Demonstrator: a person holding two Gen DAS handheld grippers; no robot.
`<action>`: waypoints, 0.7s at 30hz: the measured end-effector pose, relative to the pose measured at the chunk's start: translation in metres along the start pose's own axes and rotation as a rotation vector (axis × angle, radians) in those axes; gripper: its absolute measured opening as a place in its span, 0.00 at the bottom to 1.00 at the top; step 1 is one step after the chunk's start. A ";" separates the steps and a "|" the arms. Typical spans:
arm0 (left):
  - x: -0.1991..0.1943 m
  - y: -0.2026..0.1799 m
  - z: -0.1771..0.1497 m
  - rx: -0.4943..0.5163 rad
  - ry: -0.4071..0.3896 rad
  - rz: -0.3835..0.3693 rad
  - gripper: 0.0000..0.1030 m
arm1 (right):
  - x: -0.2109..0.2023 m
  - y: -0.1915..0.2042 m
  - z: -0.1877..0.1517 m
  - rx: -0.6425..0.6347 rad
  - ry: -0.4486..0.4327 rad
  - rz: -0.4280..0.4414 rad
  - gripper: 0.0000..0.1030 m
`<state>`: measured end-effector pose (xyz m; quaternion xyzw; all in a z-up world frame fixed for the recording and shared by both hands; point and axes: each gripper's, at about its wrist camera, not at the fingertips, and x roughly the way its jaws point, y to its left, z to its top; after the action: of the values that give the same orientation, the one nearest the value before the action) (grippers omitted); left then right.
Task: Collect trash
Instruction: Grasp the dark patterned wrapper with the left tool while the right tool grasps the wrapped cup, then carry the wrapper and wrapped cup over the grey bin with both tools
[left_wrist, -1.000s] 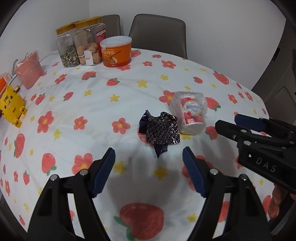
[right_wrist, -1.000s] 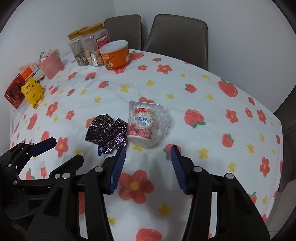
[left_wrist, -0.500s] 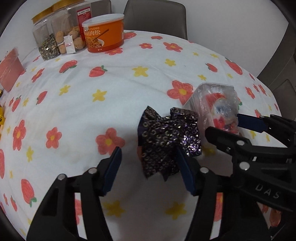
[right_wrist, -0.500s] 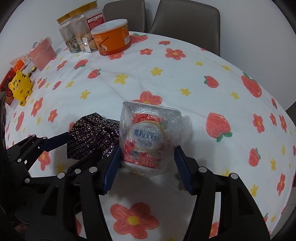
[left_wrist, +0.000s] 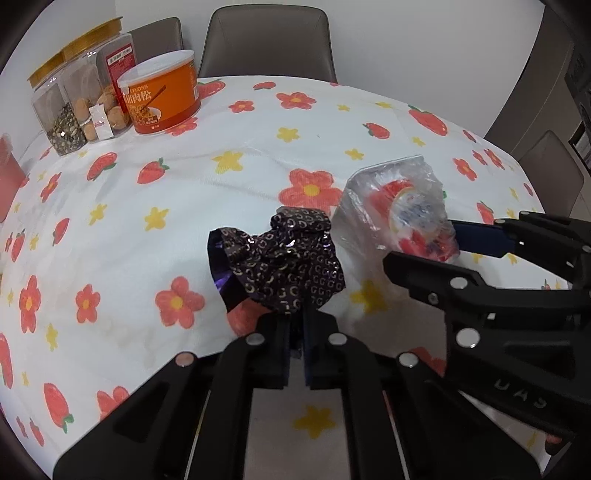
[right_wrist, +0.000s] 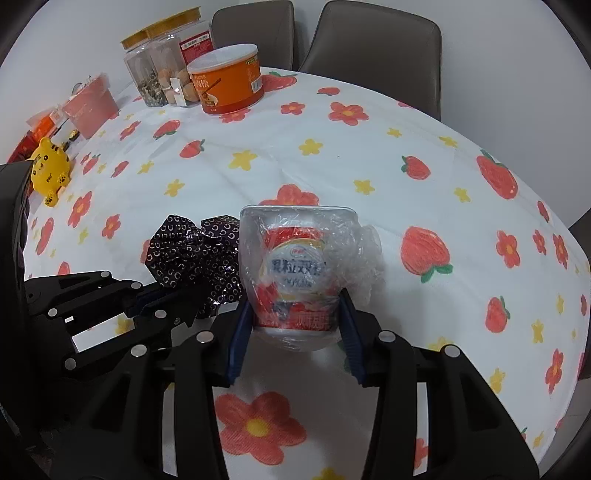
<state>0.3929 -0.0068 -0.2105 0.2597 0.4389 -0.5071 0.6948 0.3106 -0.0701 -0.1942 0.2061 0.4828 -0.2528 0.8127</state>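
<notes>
Jaws of left gripper clamped on dark patterned wrapper, jaws of right gripper closing against plastic-wrapped cup, both items side by side on floral surface.

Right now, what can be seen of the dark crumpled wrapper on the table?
The dark crumpled wrapper is a glossy foil-like sheet, black-purple with small pale ring marks, bunched into folds. It lies on the flowered tablecloth, close beside the plastic-wrapped yogurt cup; whether they touch is unclear. Its near tail runs down between the pads of the left gripper, which is shut on it. It looks not yet lifted.
</notes>
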 end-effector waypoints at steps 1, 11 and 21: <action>-0.003 -0.001 -0.001 -0.001 -0.006 -0.001 0.05 | -0.004 0.000 -0.002 0.001 -0.003 -0.002 0.41; -0.039 0.001 -0.009 0.001 -0.083 -0.018 0.03 | -0.038 0.004 -0.027 0.022 -0.017 -0.010 0.41; -0.093 0.008 -0.045 -0.050 -0.123 0.022 0.03 | -0.085 0.020 -0.060 -0.010 -0.055 0.016 0.41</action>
<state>0.3750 0.0767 -0.1521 0.2153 0.4052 -0.5033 0.7322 0.2476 -0.0022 -0.1440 0.1988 0.4600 -0.2497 0.8286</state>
